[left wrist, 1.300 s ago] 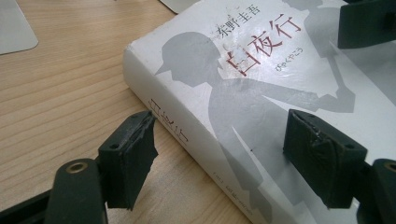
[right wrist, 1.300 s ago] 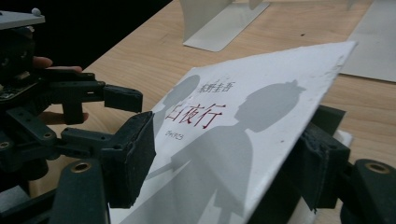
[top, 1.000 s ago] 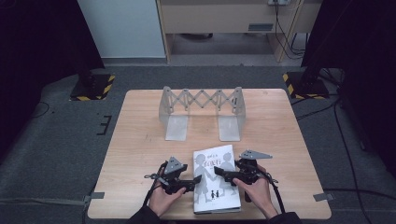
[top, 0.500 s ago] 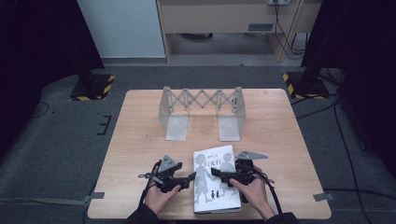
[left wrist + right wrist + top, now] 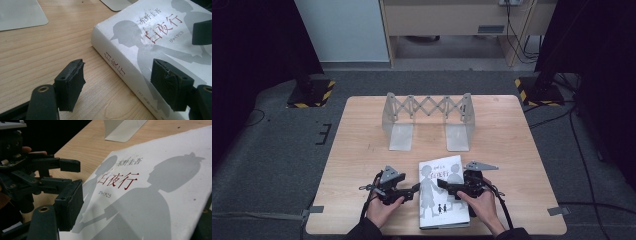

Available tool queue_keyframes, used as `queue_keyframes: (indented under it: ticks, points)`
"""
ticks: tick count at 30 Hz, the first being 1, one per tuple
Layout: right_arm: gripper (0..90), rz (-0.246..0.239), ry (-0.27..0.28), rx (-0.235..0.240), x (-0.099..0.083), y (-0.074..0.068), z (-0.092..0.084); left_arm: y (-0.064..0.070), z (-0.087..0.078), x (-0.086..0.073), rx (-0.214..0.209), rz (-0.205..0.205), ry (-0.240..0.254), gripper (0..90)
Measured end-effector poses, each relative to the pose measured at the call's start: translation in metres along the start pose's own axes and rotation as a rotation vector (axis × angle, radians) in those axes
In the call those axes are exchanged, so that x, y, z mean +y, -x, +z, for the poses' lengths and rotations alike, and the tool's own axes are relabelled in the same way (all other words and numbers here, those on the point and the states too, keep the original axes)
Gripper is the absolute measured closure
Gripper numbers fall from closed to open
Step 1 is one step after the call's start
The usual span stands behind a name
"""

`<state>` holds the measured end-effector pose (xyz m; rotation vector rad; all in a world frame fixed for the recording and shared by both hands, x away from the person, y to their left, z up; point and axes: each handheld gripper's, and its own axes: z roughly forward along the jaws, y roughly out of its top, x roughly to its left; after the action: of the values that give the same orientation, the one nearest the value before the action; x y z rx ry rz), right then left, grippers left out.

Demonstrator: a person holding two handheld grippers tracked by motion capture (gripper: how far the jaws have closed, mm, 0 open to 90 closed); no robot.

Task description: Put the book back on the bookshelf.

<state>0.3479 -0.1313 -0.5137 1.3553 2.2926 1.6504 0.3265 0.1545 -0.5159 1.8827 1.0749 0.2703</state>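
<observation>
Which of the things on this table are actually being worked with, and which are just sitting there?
In use: the book, the left claw at its spine, the right claw over its cover.

Just sitting: the folding metal book rack, farther back on the table.

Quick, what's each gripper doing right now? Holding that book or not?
Left gripper: open, jaws astride the spine edge of the book, not pressing it.
Right gripper: jaws apart over the book's cover; whether it grips cannot be told.

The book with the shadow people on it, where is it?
In the high view the book lies flat near the table's front edge, between the left gripper and right gripper, in front of the metal rack.
</observation>
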Motion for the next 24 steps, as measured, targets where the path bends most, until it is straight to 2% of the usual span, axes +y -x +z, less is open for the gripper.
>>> queue_keyframes:
  ticks: [3, 9, 13, 15, 17, 18, 19, 21, 24]
  points:
    - [29.7, 0.002, -0.002, 0.005, -0.0003, 0.0008, 0.0005, 0.0001, 0.0007, -0.0002, 0.0, -0.002, 0.001, 26.0]
    - [31.6, 0.004, 0.035, 0.032, 0.0027, -0.0019, -0.0014, -0.0019, -0.0012, 0.0002, 0.005, -0.007, 0.011, 26.1]
    - [33.8, 0.016, 0.022, 0.031, 0.0019, -0.0008, -0.001, -0.0024, -0.0013, 0.0, 0.004, -0.01, 0.013, 26.1]
    - [41.0, 0.069, 0.021, 0.05, 0.0005, 0.0011, -0.001, -0.0021, -0.0011, -0.0001, 0.003, -0.009, 0.012, 26.1]
    - [43.5, 0.081, 0.018, 0.056, 0.0003, 0.002, -0.0011, -0.0021, -0.0012, 0.0, 0.002, -0.009, 0.013, 26.1]
    - [47.9, 0.105, -0.004, 0.054, 0.0, 0.0033, -0.0012, -0.0023, -0.0013, 0.0, 0.002, -0.009, 0.013, 26.1]
    - [47.9, 0.105, -0.004, 0.054, 0.0, 0.0033, -0.0012, -0.0023, -0.0014, 0.0, 0.003, -0.01, 0.014, 26.1]
    - [54.3, 0.138, -0.019, 0.054, -0.0007, 0.0058, -0.0017, -0.0024, -0.0016, 0.0002, 0.001, -0.012, 0.017, 26.1]
    - [56.7, 0.156, -0.021, 0.062, 0.0003, 0.0059, -0.0031, -0.0026, -0.0021, 0.0005, 0.0, -0.016, 0.022, 26.1]
